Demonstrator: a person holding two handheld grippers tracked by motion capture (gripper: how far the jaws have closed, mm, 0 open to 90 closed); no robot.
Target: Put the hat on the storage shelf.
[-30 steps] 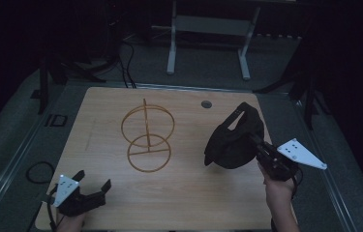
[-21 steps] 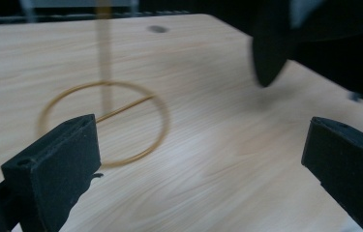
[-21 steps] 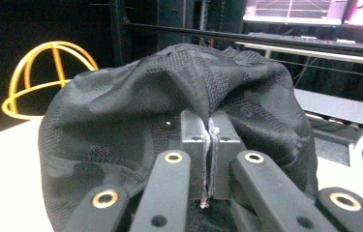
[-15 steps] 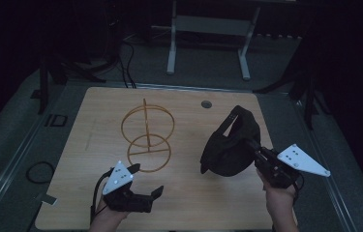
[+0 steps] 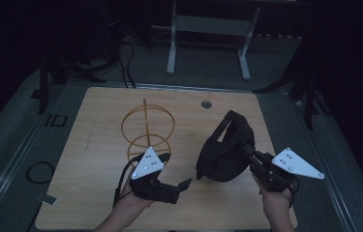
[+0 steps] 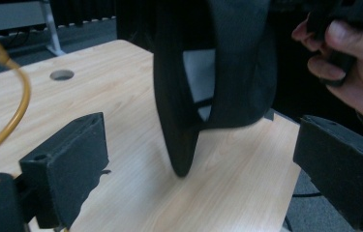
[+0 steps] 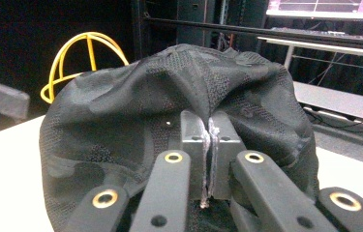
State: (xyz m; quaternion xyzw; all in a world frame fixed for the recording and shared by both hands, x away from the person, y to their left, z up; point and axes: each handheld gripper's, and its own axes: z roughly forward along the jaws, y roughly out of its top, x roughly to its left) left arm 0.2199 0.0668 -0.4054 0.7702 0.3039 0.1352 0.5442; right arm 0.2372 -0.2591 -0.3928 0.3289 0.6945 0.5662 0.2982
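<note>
A black cap (image 5: 222, 150) hangs just above the wooden table (image 5: 97, 159), and my right gripper (image 5: 247, 152) is shut on its fabric. In the right gripper view the pads (image 7: 209, 140) pinch the cap (image 7: 169, 96) tight. My left gripper (image 5: 185, 184) sits left of the cap, pointing at it, open. Its jaws have just been closing a little with nothing gripped between them. In the left gripper view the cap (image 6: 218, 72) hangs just ahead of the wide-set pads (image 6: 72, 164). A yellow wire dome frame (image 5: 147, 128) stands upright mid-table.
A round cable hole (image 5: 206, 104) lies in the table's far edge. A metal stand (image 5: 208, 29) rises behind the table. A cable loop (image 5: 38, 171) lies on the floor at the left. The person's right hand (image 6: 348, 63) is close behind the cap.
My left gripper has travelled from the table's near left corner rightward and upward, up to the cap. The right gripper and the cap have barely shifted.
</note>
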